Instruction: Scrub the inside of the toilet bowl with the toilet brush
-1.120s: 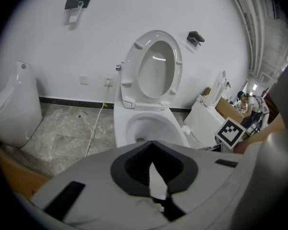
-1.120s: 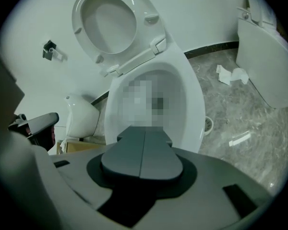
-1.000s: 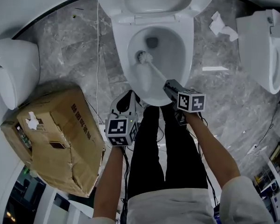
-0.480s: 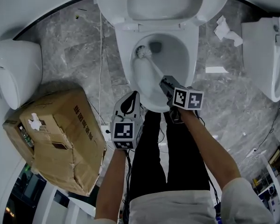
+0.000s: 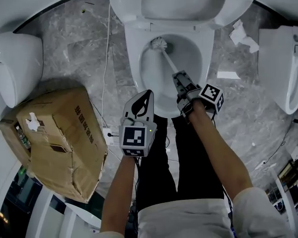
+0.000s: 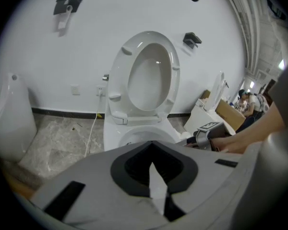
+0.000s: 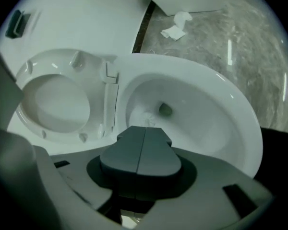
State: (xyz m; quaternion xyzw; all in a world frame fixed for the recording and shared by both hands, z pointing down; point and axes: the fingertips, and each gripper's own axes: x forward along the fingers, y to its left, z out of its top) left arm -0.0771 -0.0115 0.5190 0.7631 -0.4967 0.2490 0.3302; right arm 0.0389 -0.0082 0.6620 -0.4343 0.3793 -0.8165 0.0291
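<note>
Toilet brush (image 5: 167,58): bristle head (image 5: 159,44) down inside the toilet bowl (image 5: 207,51), against the far wall just below the seat hinge. In the right gripper view the head (image 7: 146,119) sits just beside the drain opening (image 7: 165,110). Handle slants from the head toward the bowl's near right rim.

Right gripper (image 5: 178,75): jaws closed on the handle's near end, pads meeting along one seam (image 7: 144,128), tilted down into the bowl. Brush runs straight out ahead of the jaws.

Left gripper (image 5: 149,92): jaws together at the tips, nothing in them. Hovers at the bowl's near left edge, beside the right gripper, apart from the brush.

Seat (image 5: 184,4) raised. Grey marbled floor (image 5: 74,48). Crushed cardboard box (image 5: 59,143) to the left, crumpled paper (image 5: 241,33) to the right of the bowl.
</note>
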